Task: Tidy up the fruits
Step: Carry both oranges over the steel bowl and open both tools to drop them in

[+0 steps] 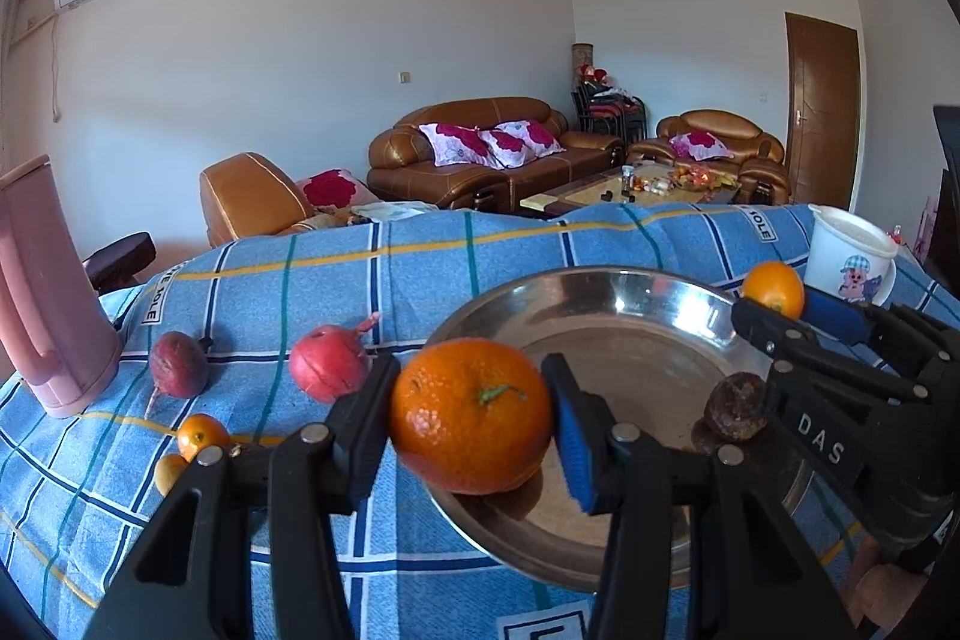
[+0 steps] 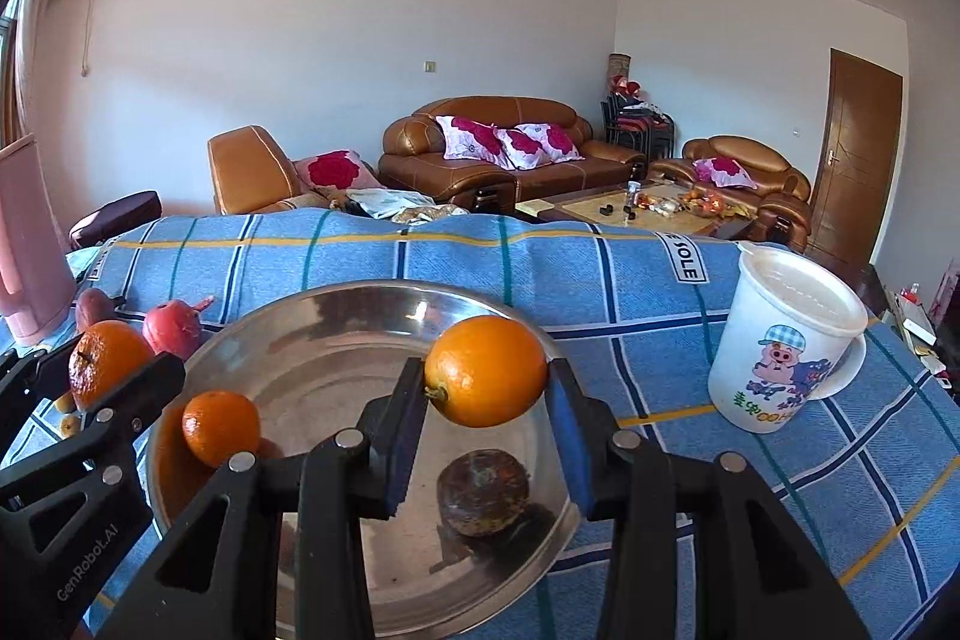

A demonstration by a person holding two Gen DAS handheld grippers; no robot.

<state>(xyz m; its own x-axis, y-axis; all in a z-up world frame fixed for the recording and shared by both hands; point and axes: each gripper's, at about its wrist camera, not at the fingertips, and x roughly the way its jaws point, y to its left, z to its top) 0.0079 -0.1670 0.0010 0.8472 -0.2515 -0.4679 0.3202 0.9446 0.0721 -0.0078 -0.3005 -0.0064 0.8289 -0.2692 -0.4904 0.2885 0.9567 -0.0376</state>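
My left gripper (image 1: 471,418) is shut on a big orange mandarin (image 1: 471,415) and holds it over the near left rim of a steel plate (image 1: 600,298). My right gripper (image 2: 486,394) is shut on a smooth orange (image 2: 487,370) above the same plate (image 2: 336,316); that gripper also shows in the left wrist view (image 1: 780,310). A dark brown shrivelled fruit (image 2: 483,493) and a small mandarin (image 2: 221,427) lie in the plate. Two red fruits (image 1: 327,361) (image 1: 178,363) and two small oranges (image 1: 201,435) lie on the blue checked cloth to the left.
A pink jug (image 1: 45,292) stands at the table's left edge. A white lidded cartoon mug (image 2: 786,340) stands right of the plate. The table's far edge runs behind the plate, with sofas and a coffee table beyond.
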